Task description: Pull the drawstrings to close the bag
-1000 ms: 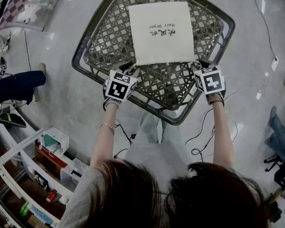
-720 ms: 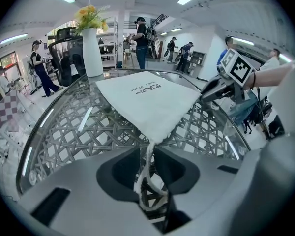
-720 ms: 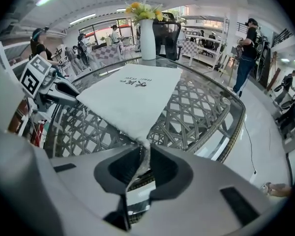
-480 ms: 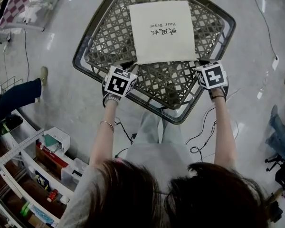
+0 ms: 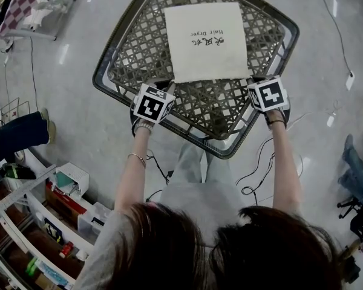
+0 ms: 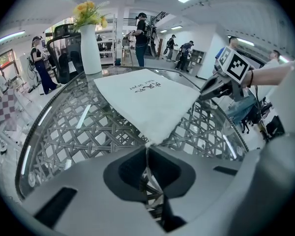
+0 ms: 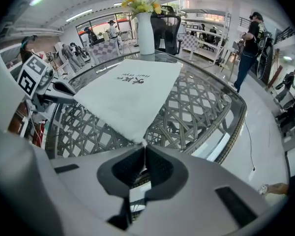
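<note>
Since a second ago both pairs of jaws have gone from wide apart to pinched in at the near corners of the bag, and the right gripper [image 5: 253,79] has edged a little toward the far side. A bystander's dark-trousered leg [image 5: 15,136] at the left has slid nearer along the floor. The bag itself has barely shifted.

The white drawstring bag [image 5: 209,40] lies flat on the lattice table [image 5: 136,50], under whose glass top the woven pattern shows. Its printed "Hair Dryer" label reads upside down from the head view. The bag's near edge runs between the two grippers.

The left gripper [image 5: 169,87] sits at the near-left corner. In the left gripper view its jaws are closing and stand almost together, with the thin white left drawstring [image 6: 147,168] running down between the pads from the bag's corner tip.

The right gripper sits at the near-right corner, jaws brought fully together – the right drawstring [image 7: 144,154] shows as a fine pale line pinched between them, with the bag's corner just at the tips.

A white vase [image 6: 91,48] of yellow flowers stands at the table's far edge, beyond the bag.
</note>
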A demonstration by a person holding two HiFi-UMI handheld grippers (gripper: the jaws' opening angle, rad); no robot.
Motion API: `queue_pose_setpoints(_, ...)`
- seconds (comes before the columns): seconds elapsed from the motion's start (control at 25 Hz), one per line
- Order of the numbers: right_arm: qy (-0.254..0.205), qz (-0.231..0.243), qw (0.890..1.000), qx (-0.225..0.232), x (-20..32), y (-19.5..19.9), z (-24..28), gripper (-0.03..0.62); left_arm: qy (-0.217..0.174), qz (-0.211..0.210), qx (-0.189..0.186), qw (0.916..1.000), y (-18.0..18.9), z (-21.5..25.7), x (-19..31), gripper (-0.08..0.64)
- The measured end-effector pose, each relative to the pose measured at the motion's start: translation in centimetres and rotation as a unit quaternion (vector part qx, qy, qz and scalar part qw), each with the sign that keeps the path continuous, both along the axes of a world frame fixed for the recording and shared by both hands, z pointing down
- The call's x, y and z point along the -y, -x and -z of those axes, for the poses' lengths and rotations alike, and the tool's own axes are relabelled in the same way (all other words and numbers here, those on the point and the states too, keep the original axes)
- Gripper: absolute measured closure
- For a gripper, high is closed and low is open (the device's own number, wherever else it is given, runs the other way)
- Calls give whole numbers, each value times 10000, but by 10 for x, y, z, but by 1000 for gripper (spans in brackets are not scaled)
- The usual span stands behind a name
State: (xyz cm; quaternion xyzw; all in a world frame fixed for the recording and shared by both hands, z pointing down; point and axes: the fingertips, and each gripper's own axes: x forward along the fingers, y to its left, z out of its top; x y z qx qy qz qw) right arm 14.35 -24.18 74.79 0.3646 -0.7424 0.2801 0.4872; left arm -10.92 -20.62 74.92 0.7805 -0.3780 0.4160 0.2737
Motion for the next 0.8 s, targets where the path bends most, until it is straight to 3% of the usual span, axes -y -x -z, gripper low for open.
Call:
queue_pose_setpoints(0.4, -548, 16, 9985, 93, -2, 1, 10, 568, -28, 218, 129, 9997, 1, 1, -2, 531)
queue_pose_setpoints(0.8, -881, 376, 9954, -51, -2, 2, 37, 568, -207, 388, 131, 9989, 5, 26, 2, 532)
